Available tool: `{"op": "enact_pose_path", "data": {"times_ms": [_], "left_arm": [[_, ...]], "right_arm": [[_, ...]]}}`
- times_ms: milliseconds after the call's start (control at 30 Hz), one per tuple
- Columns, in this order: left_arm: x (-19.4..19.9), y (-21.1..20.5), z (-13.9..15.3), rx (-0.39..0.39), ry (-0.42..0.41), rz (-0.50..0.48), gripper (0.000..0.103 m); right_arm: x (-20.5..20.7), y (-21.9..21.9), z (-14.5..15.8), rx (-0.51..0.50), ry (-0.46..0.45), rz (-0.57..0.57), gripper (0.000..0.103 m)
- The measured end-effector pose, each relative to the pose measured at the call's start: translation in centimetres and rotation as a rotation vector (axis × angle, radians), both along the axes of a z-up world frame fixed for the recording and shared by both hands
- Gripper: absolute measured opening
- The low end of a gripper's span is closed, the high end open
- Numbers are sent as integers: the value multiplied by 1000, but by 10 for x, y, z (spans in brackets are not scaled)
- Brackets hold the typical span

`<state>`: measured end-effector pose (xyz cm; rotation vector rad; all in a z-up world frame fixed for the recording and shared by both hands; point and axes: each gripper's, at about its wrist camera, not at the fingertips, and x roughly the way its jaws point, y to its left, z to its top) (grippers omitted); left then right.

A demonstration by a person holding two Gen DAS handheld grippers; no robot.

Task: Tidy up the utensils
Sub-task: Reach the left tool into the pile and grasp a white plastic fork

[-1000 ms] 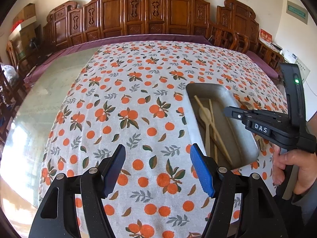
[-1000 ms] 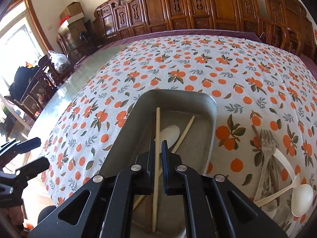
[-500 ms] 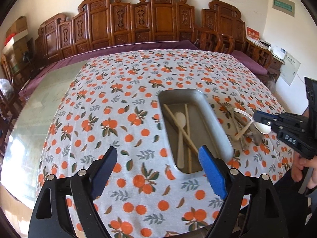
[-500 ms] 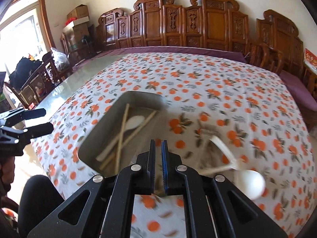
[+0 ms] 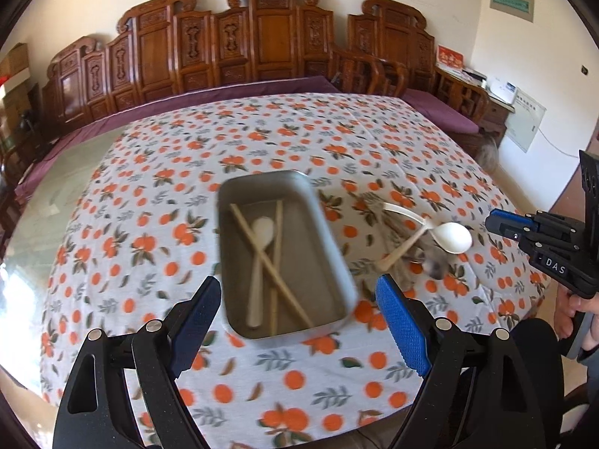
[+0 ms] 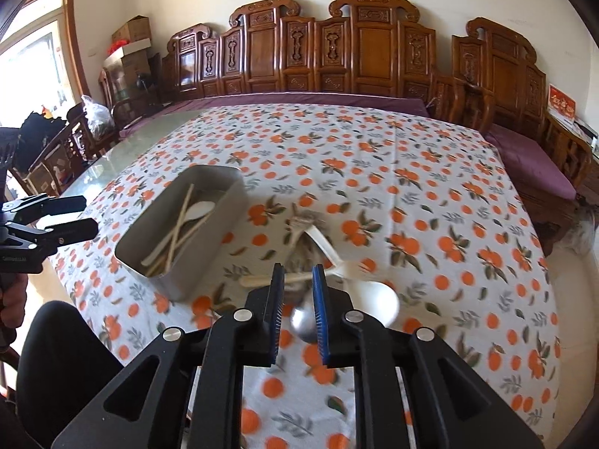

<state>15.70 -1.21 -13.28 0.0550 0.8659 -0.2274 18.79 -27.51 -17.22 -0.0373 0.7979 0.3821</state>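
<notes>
**Utensils half sorted: right fingers now parted over the loose pile**

The right gripper (image 6: 297, 310) has its fingers (image 6: 321, 312) slightly parted and empty; a second ago they were clenched shut over the tray. They now hover just above the loose pile beside the tray (image 6: 209, 258), with a metal spoon (image 6: 301, 323) showing in the gap below them. Around it lie a white spoon (image 6: 376, 299), a pale fork (image 6: 350, 267) and a metal fork (image 6: 299, 224), all on the orange-print cloth (image 6: 430, 205) covering the worktop. The left gripper (image 5: 295, 329) hangs wide open, grasping nothing, on the near side of the tray.

Inside the tray already rest chopsticks (image 5: 271, 263) crossed over a white spoon (image 5: 258, 262). By my reading, one drop-off is finished and the right hand has swung across for the next piece; several utensils remain outside the tray.
</notes>
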Motion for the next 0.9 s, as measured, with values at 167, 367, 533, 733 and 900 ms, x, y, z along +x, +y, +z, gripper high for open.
{"op": "enact_pose_path", "data": {"times_ms": [167, 367, 533, 733, 900], "left_arm": [[10, -34, -11, -2, 20, -57, 81], [31, -73, -24, 10, 47, -115, 72], [50, -104, -37, 24, 75, -161, 67], [78, -134, -60, 42, 139, -200, 59], [98, -155, -84, 56, 198, -241, 46]], "right_arm": [[2, -24, -6, 8, 17, -31, 18], [10, -40, -14, 17, 49, -42, 19], [12, -52, -18, 47, 69, -64, 19], [16, -59, -25, 43, 87, -69, 19], [18, -67, -27, 52, 97, -85, 19]]}}
